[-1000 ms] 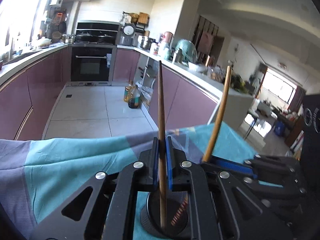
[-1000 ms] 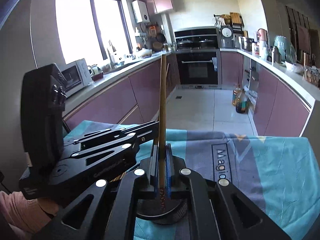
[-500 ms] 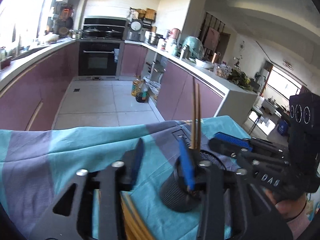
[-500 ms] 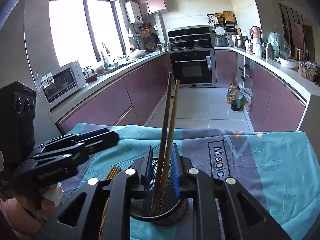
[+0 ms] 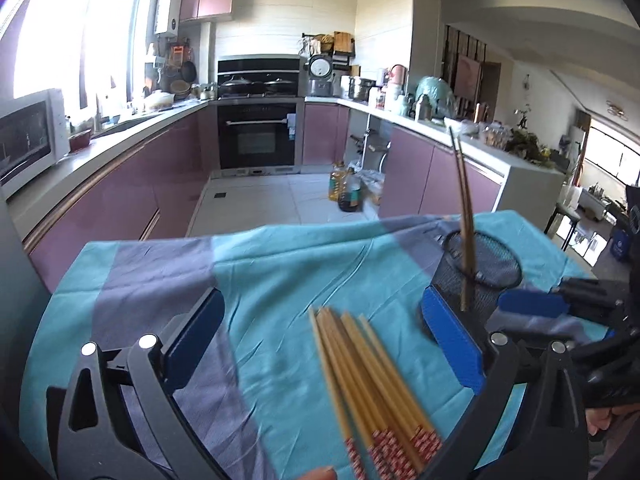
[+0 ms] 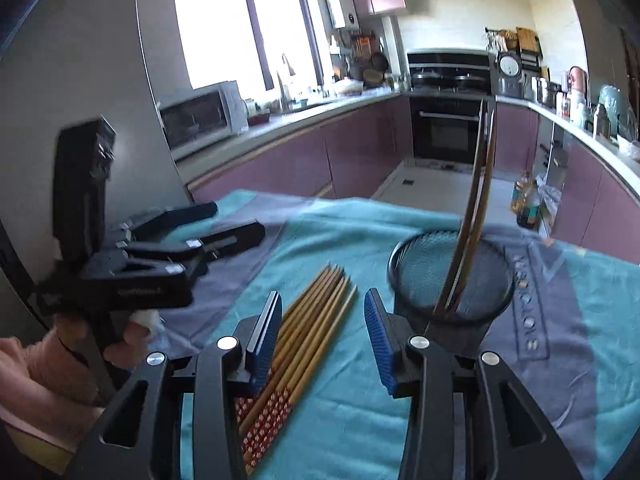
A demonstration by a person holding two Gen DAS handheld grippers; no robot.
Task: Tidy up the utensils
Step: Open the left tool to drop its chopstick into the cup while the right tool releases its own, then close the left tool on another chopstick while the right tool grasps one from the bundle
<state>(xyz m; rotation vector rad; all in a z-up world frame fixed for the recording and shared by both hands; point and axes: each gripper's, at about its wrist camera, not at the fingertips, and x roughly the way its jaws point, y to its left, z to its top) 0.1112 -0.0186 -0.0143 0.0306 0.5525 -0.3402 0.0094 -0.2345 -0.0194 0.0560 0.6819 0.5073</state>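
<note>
A black mesh holder (image 5: 486,276) (image 6: 452,280) stands on the teal cloth with two chopsticks (image 5: 464,216) (image 6: 478,216) leaning upright in it. Several wooden chopsticks with red-patterned ends (image 5: 372,384) (image 6: 312,328) lie in a bundle on the cloth, left of the holder. My left gripper (image 5: 320,340) hovers over the bundle, its jaws opening wide with nothing pressed between them. My right gripper (image 6: 322,336) is also opening, just left of the holder, with the bundle lying on the cloth below its pads. In the right wrist view the left gripper (image 6: 236,222) shows at the left.
The teal and grey cloth (image 5: 280,264) covers the table. Its far edge drops to a tiled kitchen floor. Purple cabinets, an oven (image 5: 258,136) and a microwave (image 6: 200,118) stand beyond. A hand (image 6: 132,340) holds the left gripper's handle.
Both grippers let go of their chopsticks, which now stand in the holder. Both swung left from the holder toward the bundle, and their jaws spread apart.
</note>
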